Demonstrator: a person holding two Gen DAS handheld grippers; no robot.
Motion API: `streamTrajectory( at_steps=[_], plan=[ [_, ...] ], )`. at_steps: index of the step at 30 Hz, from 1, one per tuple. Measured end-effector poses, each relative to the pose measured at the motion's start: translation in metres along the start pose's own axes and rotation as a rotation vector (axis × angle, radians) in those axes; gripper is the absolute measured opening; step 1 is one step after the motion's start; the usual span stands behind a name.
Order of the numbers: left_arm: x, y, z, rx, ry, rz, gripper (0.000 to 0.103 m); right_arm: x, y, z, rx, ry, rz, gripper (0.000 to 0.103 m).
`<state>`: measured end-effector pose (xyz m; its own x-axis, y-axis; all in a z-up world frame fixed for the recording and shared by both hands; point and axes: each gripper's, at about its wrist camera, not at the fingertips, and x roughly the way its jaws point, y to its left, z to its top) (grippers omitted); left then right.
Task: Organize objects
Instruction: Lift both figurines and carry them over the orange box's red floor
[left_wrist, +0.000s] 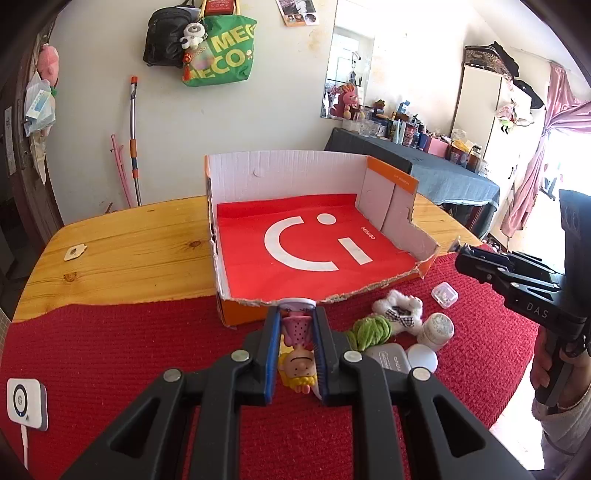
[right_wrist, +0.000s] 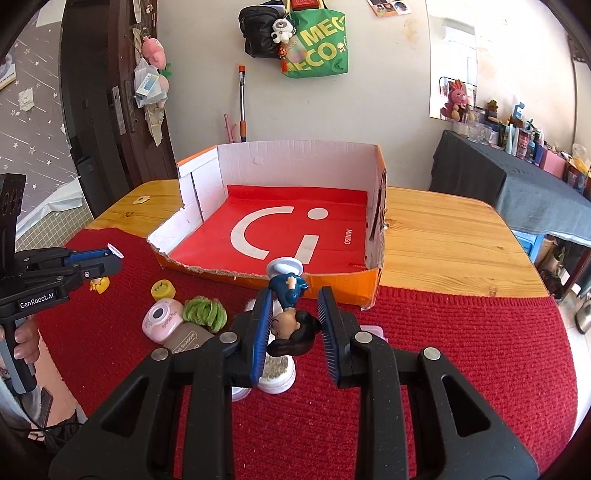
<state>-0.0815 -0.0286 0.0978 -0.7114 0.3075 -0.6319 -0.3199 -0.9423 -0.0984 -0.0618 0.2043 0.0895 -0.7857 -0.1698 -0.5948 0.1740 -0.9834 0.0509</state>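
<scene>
A: Item one: what is held by the left gripper (left_wrist: 295, 347)?

B: A small blond-haired plastic figurine in a pink dotted dress (left_wrist: 297, 345), pinched between the fingers, head toward the camera and white round base toward the box; its long axis is laid along the fingers.

A: Item two: the right gripper (right_wrist: 295, 325)?

B: A dark-haired plastic figurine in a blue outfit (right_wrist: 290, 314) is lodged against the left finger; a gap is seen at the right finger, so a firm pinch cannot be confirmed. Its white base is likewise pointed boxward.

A: Container?

B: An open orange-and-white cardboard box with a torn front wall (left_wrist: 388, 284), lined with a red sheet, nothing placed in it, straight ahead of both figurines. The left one is judged nearer its front wall.

A: Remaining stock?

B: A green fuzzy scrunchie (right_wrist: 205, 312) and small jars are left on the red knitted mat (right_wrist: 461, 350) near the surface's front edge.
</scene>
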Motion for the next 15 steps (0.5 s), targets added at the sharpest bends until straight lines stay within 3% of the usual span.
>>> streamTrajectory(
  at_steps=[7, 15],
  plan=[
    [0.025, 0.005, 0.029, 0.026, 0.041, 0.003, 0.017, 0.035, -0.009, 0.029, -0.04, 0.051, -0.001, 0.024],
    [0.075, 0.007, 0.047, 0.09, 0.168, -0.014, 0.017, 0.087, -0.019, 0.05, -0.104, 0.184, 0.013, 0.024]
  ],
)
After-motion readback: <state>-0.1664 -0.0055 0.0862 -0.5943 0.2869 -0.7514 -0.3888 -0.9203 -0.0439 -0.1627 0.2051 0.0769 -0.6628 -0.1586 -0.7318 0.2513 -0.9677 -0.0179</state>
